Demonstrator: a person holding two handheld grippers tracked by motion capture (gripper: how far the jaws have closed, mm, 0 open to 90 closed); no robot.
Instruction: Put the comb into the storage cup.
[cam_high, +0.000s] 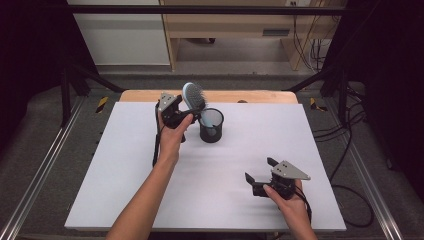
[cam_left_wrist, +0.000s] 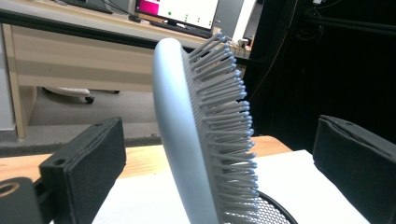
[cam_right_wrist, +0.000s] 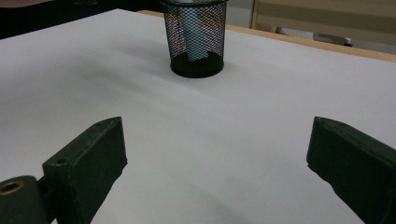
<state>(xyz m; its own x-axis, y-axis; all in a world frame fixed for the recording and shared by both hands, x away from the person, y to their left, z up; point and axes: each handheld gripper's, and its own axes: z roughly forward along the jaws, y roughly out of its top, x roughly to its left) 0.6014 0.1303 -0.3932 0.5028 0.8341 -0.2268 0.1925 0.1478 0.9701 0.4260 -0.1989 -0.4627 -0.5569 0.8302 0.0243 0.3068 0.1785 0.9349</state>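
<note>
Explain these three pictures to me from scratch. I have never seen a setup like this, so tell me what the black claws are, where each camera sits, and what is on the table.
A person holds a two-jaw black gripper in each hand. The high view looks down from above onto the white table. The other two cameras ride on the grippers, so black jaws rise from the bottom of each.

The left gripper is by a pale blue plastic hairbrush, which stands handle-down in a black wire-mesh cup. The jaws stand open on either side of the brush, not touching it.

The right gripper is open and holds nothing, near the table's front edge; its view looks across the table at the cup.
</note>
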